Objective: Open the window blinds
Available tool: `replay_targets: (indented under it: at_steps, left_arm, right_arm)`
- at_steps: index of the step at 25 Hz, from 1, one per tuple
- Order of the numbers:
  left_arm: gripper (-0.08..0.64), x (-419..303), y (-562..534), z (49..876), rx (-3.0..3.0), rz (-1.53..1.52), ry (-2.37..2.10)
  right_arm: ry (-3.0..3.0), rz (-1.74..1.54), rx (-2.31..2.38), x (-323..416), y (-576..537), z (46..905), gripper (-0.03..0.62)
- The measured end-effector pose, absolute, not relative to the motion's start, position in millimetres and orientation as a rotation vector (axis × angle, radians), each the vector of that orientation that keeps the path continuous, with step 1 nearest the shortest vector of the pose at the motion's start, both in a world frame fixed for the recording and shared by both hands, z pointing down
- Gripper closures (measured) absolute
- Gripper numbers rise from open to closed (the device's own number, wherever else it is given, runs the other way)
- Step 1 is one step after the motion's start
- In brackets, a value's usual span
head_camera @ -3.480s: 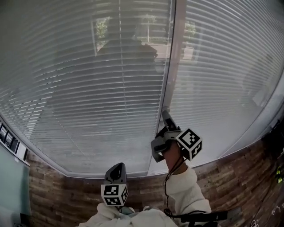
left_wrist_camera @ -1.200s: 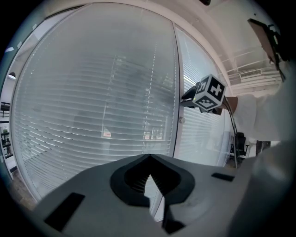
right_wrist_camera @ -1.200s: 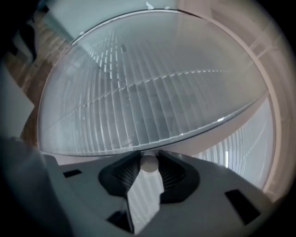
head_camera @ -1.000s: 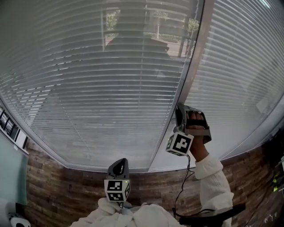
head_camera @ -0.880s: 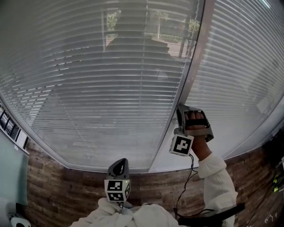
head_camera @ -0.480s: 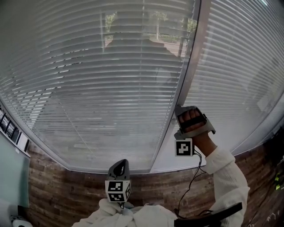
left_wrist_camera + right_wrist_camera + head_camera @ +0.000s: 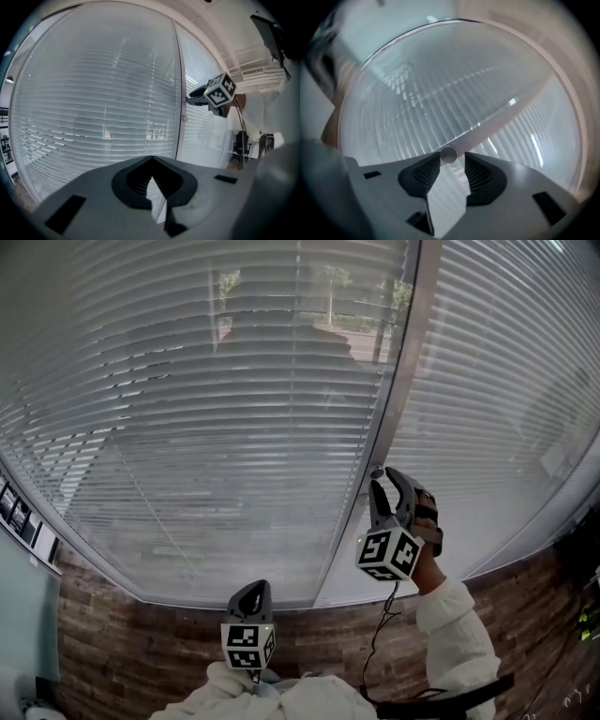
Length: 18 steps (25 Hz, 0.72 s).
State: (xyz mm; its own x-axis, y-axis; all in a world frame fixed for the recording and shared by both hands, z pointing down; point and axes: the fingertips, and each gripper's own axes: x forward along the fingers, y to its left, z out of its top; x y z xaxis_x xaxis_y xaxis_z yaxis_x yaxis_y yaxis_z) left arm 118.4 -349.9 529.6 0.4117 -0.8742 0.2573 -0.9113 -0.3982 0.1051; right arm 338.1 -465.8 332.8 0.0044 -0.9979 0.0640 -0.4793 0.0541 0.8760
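Right gripper [image 7: 451, 161], jaws opening round one knob [image 7: 449, 154]

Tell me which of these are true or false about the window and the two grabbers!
1. The blinds hang down over the glass on both sides of the window post. True.
2. The right gripper is down by the wooden wall. False: it is up at the window post.
3. A small round knob sits between the right gripper's jaw tips. True, and those jaws are opening.
4. The left gripper is holding a cord. False: its jaws are together with nothing in them, and it is held low, away from the blinds.
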Motion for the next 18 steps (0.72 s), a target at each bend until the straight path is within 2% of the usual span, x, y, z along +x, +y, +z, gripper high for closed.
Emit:
replay_targets:
  at_steps: [3, 7, 9, 13, 16, 18]
  left_arm:
    - [0.561, 122, -351, 531, 2.446, 0.238, -1.556]
    - [0.561, 131, -351, 533, 2.461, 0.237, -1.528]
    - [0.561, 136, -350, 533, 2.473, 0.237, -1.511]
    - [0.561, 135, -349, 535, 2.474, 0.238, -1.502]
    - [0.561, 129, -351, 536, 2.465, 0.231, -1.511]
    - [0.561, 126, -351, 536, 2.464, 0.227, -1.516]
  right_arm:
    - [-2.128, -0.209, 1.848, 345, -459, 335, 0.402]
    - [-2.685, 1.144, 2.112, 360, -465, 339, 0.388]
    - [-2.753, 1.593, 2.186, 372, -469, 338, 0.388]
    - [-2.706, 1.924, 2.16, 369, -480, 343, 0.388]
    - [-2.658, 1.97, 2.187, 365, -485, 345, 0.39]
    - [-2.645, 2.015, 2.185, 365, -487, 345, 0.426]
